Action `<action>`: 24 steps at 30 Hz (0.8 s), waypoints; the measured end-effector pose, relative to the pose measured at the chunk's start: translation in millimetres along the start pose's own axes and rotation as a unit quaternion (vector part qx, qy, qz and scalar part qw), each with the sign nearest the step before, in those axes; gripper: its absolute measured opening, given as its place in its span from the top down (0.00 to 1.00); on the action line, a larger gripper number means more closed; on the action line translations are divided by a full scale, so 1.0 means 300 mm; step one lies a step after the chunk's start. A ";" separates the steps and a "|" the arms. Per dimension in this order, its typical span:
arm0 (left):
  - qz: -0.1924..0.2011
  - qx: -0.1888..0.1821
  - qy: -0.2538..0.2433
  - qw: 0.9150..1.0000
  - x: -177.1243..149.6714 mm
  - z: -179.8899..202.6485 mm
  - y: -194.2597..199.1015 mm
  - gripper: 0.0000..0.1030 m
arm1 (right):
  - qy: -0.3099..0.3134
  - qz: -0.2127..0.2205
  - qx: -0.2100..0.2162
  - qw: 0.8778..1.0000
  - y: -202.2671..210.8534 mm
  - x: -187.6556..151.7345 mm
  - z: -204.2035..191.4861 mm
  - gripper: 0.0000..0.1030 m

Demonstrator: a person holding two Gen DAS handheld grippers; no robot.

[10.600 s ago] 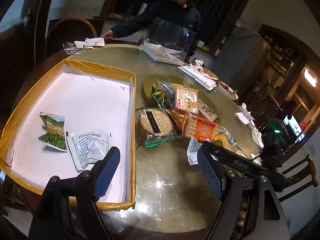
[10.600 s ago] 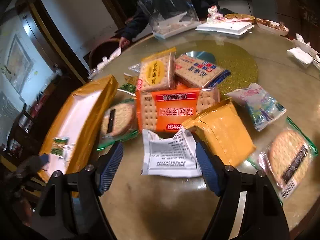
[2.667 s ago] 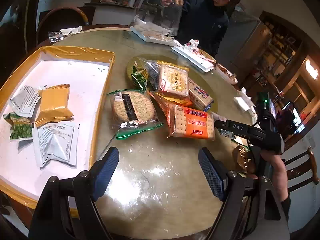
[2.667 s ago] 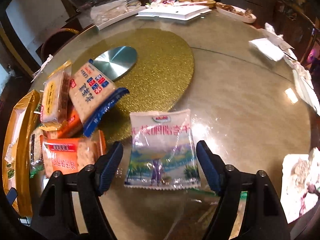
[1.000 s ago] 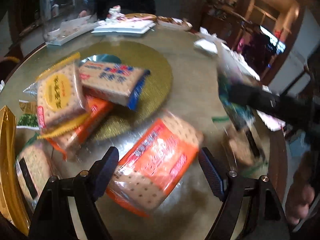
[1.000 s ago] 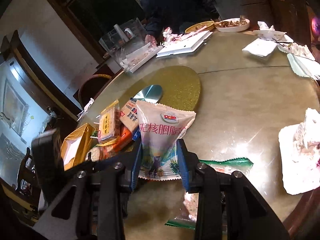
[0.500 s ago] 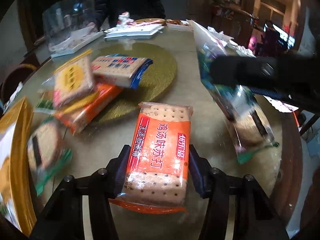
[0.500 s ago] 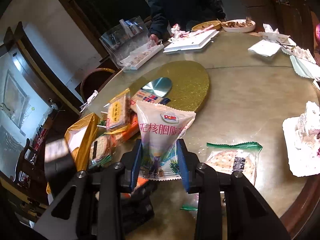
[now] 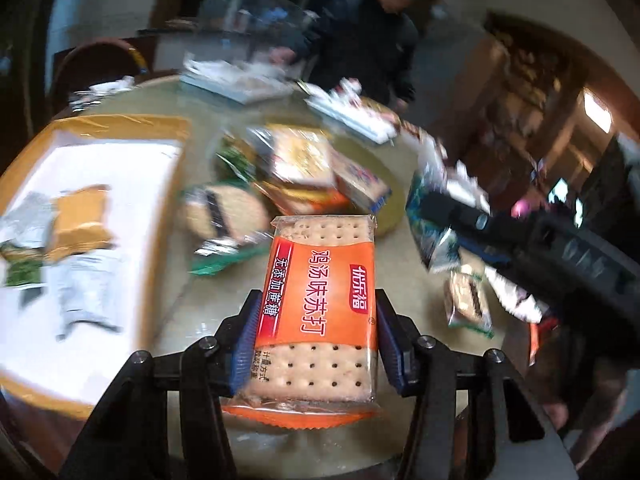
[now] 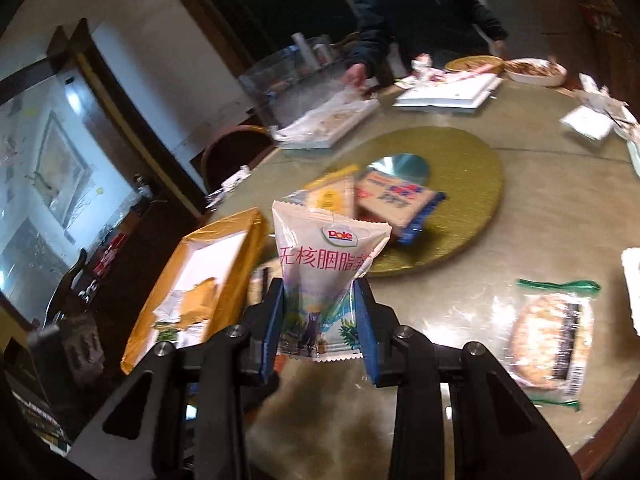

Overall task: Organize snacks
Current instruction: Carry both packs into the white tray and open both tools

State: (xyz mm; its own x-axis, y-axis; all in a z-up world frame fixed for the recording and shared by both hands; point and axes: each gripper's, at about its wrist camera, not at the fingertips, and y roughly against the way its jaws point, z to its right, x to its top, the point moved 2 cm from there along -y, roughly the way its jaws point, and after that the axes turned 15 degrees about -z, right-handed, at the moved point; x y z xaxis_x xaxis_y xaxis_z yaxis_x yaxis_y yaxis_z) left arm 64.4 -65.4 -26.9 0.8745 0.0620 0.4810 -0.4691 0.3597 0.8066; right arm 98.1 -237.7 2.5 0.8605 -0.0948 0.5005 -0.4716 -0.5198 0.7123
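Observation:
My left gripper (image 9: 316,316) is shut on an orange cracker packet (image 9: 320,292) and holds it above the table. My right gripper (image 10: 320,308) is shut on a white Dole pouch (image 10: 324,264), held upright above the table; it also shows in the left wrist view (image 9: 432,216). The yellow-rimmed tray (image 9: 132,128) lies to the left with several small packets (image 9: 80,216) in it; it also shows in the right wrist view (image 10: 224,236). More cracker packs (image 9: 304,160) lie on the gold turntable (image 10: 476,176).
A round-cracker pack (image 9: 224,212) lies beside the tray. Another one (image 10: 552,332) lies at the right near the table edge. White plates and boxes (image 10: 448,92) sit at the far side, where a person (image 10: 416,12) stands. A chair (image 10: 236,148) stands at the far left.
My left gripper has lifted the orange cracker packet and swung left toward the tray. My right gripper has carried the Dole pouch left, nearer the tray.

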 end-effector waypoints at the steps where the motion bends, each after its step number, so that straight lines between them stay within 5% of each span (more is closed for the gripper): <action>1: 0.013 0.004 0.009 1.000 -0.004 -0.025 0.037 0.49 | 0.008 0.000 0.003 1.000 -0.005 0.002 -0.022 0.65; 12: 0.065 0.077 0.090 0.991 -0.037 -0.287 0.262 0.49 | 0.081 -0.048 0.047 0.994 -0.177 -0.010 -0.321 0.65; 24: 0.070 0.090 0.138 0.984 -0.054 -0.567 0.339 0.49 | 0.146 -0.106 0.034 0.983 -0.366 -0.028 -0.552 0.65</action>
State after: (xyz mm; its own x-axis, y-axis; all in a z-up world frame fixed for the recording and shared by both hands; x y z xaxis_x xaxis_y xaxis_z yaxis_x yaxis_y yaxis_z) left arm 23.5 128.5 -11.1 0.7884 0.3592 0.4994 -0.5794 0.1606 0.7991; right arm 110.9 -39.3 1.6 0.8409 0.2649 0.4718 -0.2649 -0.5587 0.7859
